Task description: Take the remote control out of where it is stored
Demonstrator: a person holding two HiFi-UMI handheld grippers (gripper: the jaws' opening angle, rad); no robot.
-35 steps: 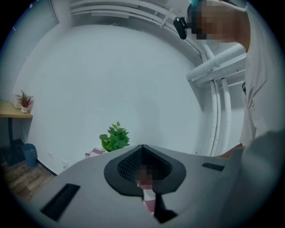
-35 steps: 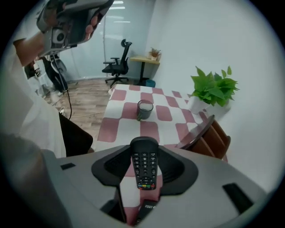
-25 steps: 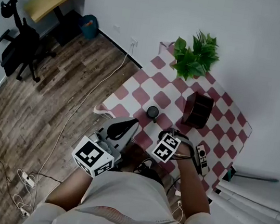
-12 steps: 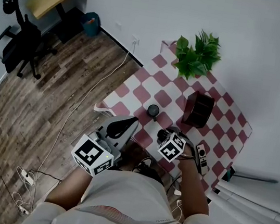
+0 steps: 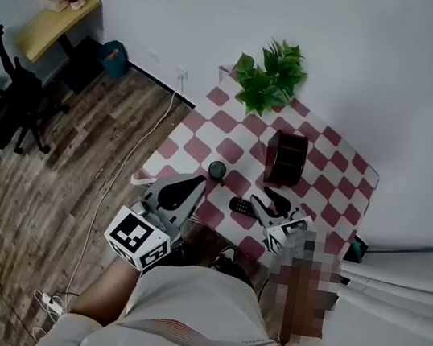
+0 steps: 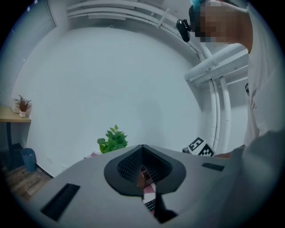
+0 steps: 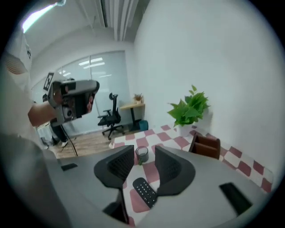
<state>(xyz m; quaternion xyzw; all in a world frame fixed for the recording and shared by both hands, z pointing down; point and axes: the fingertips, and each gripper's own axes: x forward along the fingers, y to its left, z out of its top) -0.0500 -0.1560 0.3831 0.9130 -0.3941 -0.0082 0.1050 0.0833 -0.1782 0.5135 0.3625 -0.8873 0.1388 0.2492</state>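
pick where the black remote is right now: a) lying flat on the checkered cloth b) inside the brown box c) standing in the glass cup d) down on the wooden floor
A: the black remote lies flat on the checkered cloth, out in the open and apart from the brown box.

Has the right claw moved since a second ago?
Yes: against the brown box, the right claw shifted rightward, off the black remote; its jaws, just closing, hold nothing.
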